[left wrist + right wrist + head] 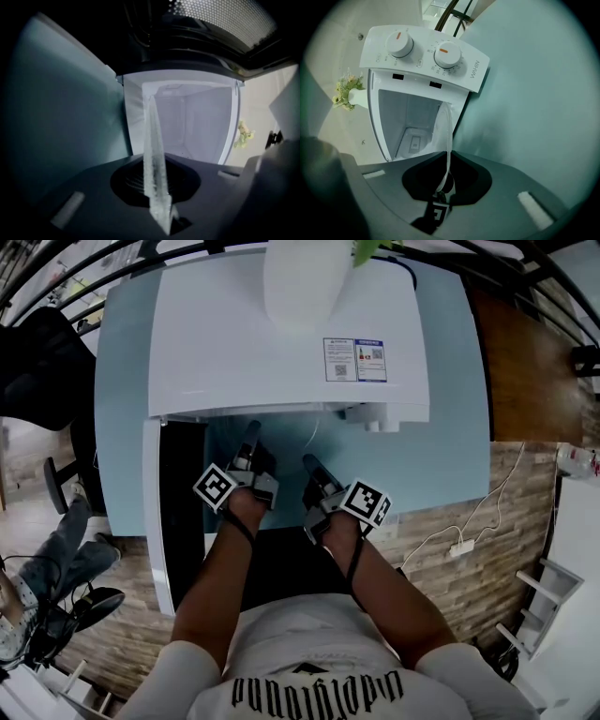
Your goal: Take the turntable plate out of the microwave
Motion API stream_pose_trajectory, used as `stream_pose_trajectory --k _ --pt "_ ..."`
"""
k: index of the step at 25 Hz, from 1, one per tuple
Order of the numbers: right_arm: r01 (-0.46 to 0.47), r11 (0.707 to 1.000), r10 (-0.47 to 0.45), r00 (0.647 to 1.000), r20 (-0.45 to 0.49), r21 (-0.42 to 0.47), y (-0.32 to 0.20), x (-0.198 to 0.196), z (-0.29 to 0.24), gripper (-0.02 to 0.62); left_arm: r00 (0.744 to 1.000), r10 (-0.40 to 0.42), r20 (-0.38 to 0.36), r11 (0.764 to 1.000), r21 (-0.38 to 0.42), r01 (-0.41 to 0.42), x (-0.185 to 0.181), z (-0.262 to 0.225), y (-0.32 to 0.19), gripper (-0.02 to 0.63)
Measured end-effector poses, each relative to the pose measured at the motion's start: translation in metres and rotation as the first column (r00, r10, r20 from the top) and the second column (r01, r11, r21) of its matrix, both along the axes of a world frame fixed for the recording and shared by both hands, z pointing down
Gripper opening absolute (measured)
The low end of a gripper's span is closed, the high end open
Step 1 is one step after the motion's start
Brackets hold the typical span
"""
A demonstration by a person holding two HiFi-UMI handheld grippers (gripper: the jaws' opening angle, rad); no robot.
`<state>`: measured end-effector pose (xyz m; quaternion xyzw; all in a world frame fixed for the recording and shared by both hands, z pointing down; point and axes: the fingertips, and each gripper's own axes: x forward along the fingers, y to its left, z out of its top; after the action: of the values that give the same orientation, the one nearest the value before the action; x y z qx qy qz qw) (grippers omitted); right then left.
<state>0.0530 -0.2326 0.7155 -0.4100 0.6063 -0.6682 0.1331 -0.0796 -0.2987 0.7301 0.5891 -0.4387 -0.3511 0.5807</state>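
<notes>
we hold the glass turntable plate (443,129) at the mouth of the open microwave (281,343), our left gripper (251,437) clamped on its rim at one side, our right gripper (311,467) clamped at the other.

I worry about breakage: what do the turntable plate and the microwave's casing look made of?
The turntable plate is probably clear glass: it is see-through, with a bright glinting edge. The microwave casing is smooth, glossy white, either painted metal or plastic; the look cannot settle which.
</notes>
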Motion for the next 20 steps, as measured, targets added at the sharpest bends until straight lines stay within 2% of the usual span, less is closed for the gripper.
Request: stream_pose_trajectory --k 10,20 --pt "0.030 0.999 -0.030 0.999 -0.015 0.020 0.018 0.002 -0.005 0.028 0.998 -0.025 -0.052 1.000 0.014 0.026 0.002 -0.005 0.021 0.077" --pt "0.058 0.996 -0.058 0.998 -0.010 0.067 0.049 0.009 -0.030 0.028 0.996 -0.041 -0.085 0.997 0.056 0.046 0.009 -0.034 0.054 0.075"
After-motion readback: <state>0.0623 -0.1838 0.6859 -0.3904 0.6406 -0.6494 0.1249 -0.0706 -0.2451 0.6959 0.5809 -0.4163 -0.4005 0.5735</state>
